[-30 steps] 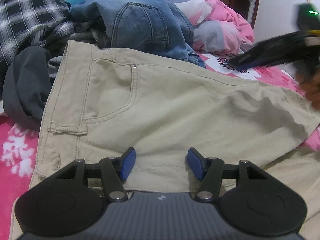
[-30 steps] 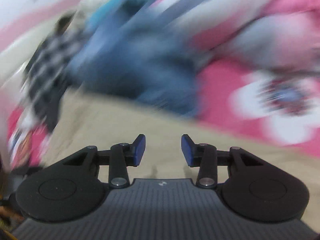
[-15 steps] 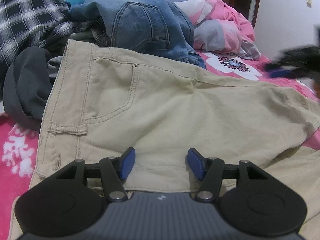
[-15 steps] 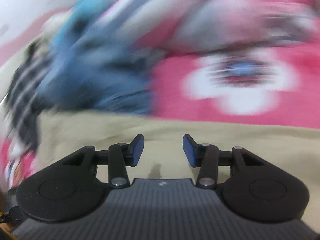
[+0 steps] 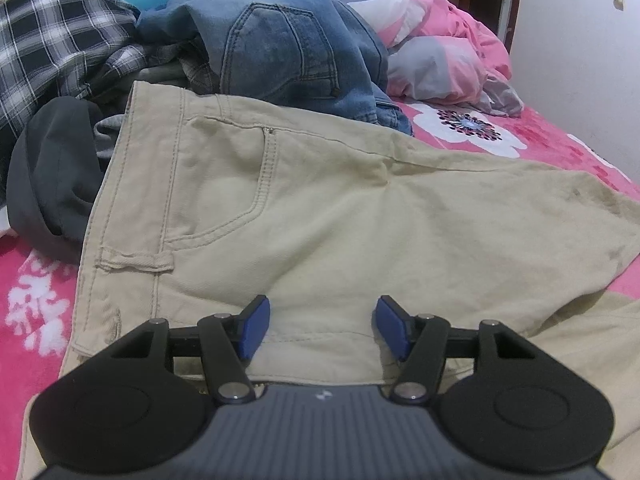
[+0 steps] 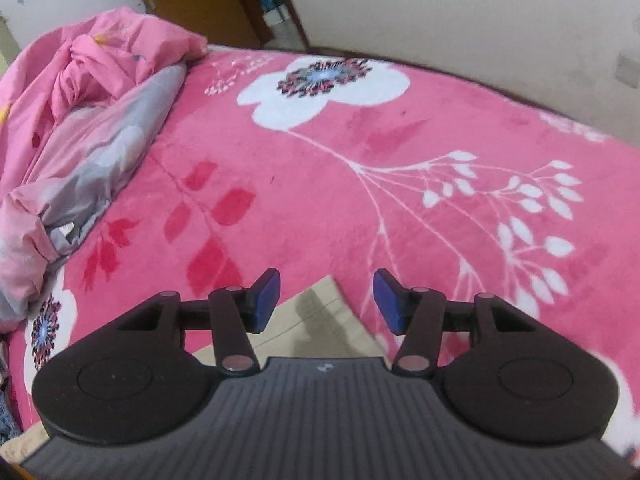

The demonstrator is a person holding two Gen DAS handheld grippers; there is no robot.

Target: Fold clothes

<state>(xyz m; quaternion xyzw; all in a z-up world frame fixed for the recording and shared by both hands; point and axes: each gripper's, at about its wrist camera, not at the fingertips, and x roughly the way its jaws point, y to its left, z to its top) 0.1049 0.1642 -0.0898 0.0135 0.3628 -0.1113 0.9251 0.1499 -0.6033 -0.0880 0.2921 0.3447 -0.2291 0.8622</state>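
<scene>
One pair of beige trousers (image 5: pixel 320 208) spread on bed (image 6: pixel 320 184); one jeans (image 5: pixel 288 40), one plaid shirt (image 5: pixel 52 40) behind; left claw (image 5: pixel 320 330), right claw (image 6: pixel 326 300) both spread, empty

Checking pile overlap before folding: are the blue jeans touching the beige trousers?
Touching. The left wrist view shows the blue jeans draped over the far edge of the beige trousers, with no gap.

No readable text

Only a small pale emblem, too small to read, sat on each gripper body behind the jaws.
</scene>
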